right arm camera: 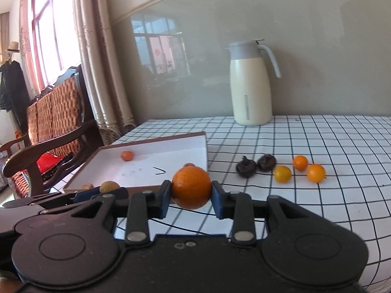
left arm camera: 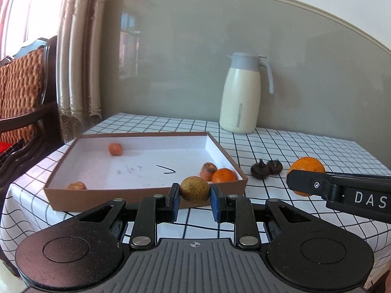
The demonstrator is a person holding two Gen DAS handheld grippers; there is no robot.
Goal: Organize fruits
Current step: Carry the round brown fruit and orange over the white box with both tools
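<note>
Ahead and left of the left gripper [left arm camera: 195, 198] lies the box [left arm camera: 146, 195], four fruits inside. Right of the box sit two dark fruits [left arm camera: 266, 168]; beyond the right gripper [right arm camera: 191, 196], three small fruits [right arm camera: 300, 171] lie farther right. The jug [left arm camera: 242, 92] stands behind, by the wall.

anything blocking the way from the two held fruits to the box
Nothing visible does. The left gripper holds a brownish fruit and the right gripper an orange, both just short of the box. Its near wall is low, and most of the floor is bare.
</note>
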